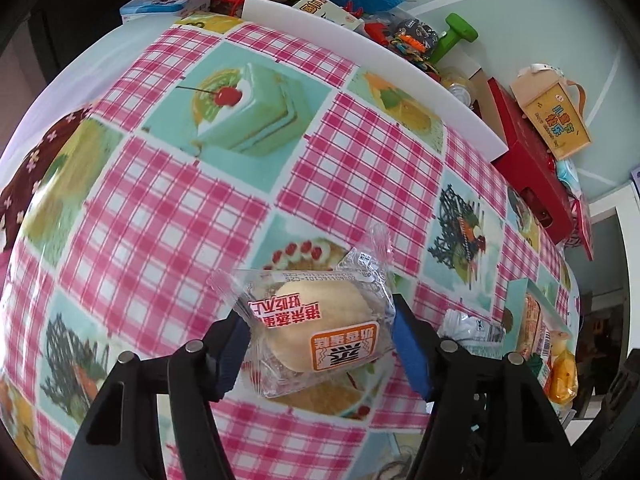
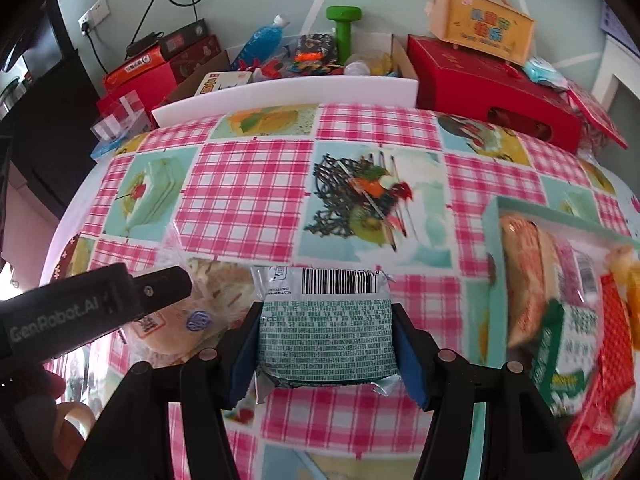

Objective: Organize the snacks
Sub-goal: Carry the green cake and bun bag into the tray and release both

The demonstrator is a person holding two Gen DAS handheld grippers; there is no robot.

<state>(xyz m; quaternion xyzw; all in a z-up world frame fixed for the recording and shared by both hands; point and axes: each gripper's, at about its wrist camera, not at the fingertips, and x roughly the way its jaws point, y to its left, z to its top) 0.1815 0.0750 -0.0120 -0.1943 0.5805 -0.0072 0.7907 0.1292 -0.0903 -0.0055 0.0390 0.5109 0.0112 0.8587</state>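
Over the plaid tablecloth [image 2: 248,184] my left gripper [image 1: 316,340] pinched a steamed cake pack [image 1: 316,320], right gripper [image 2: 324,344] pinched a green snack pack [image 2: 325,340]; teal tray [image 2: 490,236] looked part-filled, both packs not yet binned.

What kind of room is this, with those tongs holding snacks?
Probably a home dining or living room: a table under a cake-print plaid tablecloth, household clutter along the wall such as a green dumbbell and red gift box, and a wall socket.
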